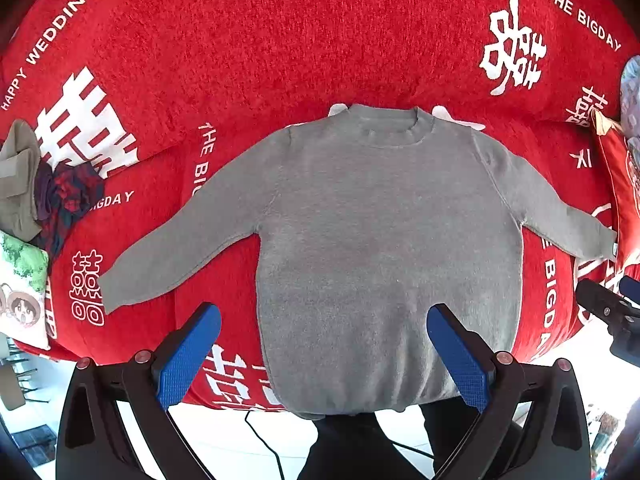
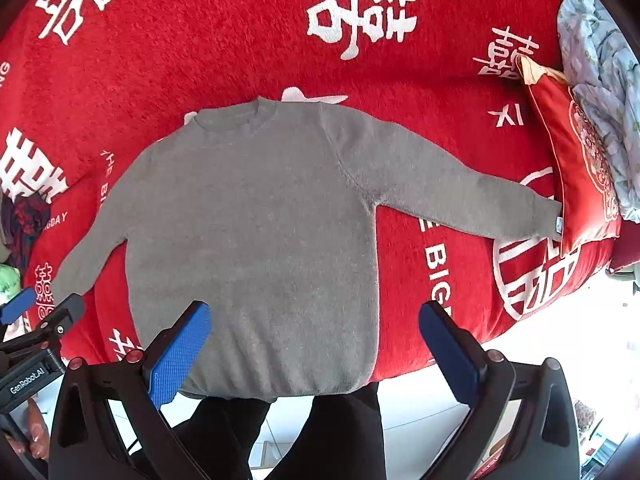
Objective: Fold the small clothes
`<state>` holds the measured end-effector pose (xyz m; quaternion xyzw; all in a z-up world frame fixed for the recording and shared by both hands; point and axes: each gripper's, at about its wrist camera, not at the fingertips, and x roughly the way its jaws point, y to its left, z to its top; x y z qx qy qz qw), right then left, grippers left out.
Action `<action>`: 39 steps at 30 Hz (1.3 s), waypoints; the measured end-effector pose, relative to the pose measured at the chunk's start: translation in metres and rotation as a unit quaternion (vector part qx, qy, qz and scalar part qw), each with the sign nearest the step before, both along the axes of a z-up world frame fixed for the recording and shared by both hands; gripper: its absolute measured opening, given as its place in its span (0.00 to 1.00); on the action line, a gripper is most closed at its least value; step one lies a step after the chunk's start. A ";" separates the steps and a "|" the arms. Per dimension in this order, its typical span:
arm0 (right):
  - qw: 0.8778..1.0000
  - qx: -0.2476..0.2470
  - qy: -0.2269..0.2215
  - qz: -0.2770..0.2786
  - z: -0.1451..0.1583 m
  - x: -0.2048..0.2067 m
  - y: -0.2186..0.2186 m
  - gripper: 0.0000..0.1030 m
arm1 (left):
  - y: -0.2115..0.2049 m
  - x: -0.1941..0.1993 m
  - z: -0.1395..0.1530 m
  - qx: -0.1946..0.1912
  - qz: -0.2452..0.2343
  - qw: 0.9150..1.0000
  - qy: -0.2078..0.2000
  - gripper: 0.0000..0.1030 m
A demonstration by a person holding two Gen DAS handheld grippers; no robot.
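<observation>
Lying flat, front up, on red blanket (image 1: 280,40): grey sweater (image 1: 380,240), both sleeves spread out to the sides, hem at the near edge. Hovering above the hem: left gripper (image 1: 324,354), blue fingers (image 1: 188,356) spread wide, holding nothing. Hovering likewise: right gripper (image 2: 314,354), spread wide, empty. Sitting at far left: crumpled clothes pile (image 1: 60,196). Touching the right cuff: red cushion (image 2: 580,168).
</observation>
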<state>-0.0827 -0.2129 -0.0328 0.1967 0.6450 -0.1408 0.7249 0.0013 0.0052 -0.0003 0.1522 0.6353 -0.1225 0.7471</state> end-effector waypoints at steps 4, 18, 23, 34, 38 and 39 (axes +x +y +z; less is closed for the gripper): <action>1.000 -0.002 -0.008 0.000 0.002 0.001 0.002 1.00 | 0.000 0.000 0.000 0.003 -0.001 1.000 -0.003 1.00; 1.000 -0.006 -0.006 0.001 0.005 0.003 0.003 1.00 | 0.004 0.002 -0.002 0.002 0.009 1.000 0.007 1.00; 1.000 -0.007 -0.003 0.002 0.005 0.004 0.003 1.00 | 0.006 0.003 -0.003 -0.002 0.014 1.000 0.006 1.00; 1.000 -0.009 0.006 0.006 0.001 0.007 0.004 1.00 | 0.014 0.008 -0.006 -0.008 0.029 0.999 0.011 1.00; 1.000 -0.010 0.008 0.010 -0.001 0.010 0.005 1.00 | 0.023 0.013 -0.011 -0.019 0.045 0.999 0.014 1.00; 1.000 -0.010 0.007 0.011 -0.001 0.010 0.006 1.00 | 0.026 0.013 -0.013 -0.020 0.049 0.998 0.015 1.00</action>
